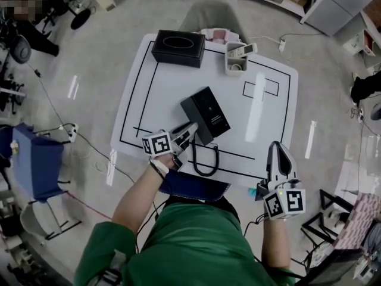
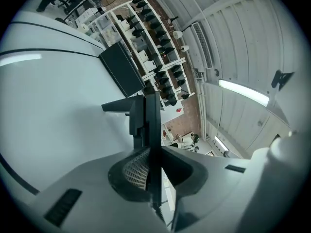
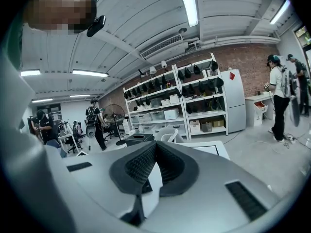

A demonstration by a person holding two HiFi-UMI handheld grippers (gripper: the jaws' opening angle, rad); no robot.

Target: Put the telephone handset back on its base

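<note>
The black telephone base [image 1: 209,113] sits skewed in the middle of the white table [image 1: 262,118]. Its cord [image 1: 202,161] loops toward the front edge. My left gripper [image 1: 189,130] reaches the base's near left side and is shut on the black handset [image 2: 152,123]. In the left gripper view the handset shows edge-on between the pads [image 2: 136,171]. Whether it rests in the cradle I cannot tell. My right gripper [image 1: 278,151] hovers at the table's front right edge. It is shut with nothing in it [image 3: 154,152].
A black tissue box [image 1: 178,47] stands at the table's far edge, with a white holder [image 1: 237,58] carrying a remote to its right. Black lines mark the tabletop. People, shelves and a fan stand in the room beyond.
</note>
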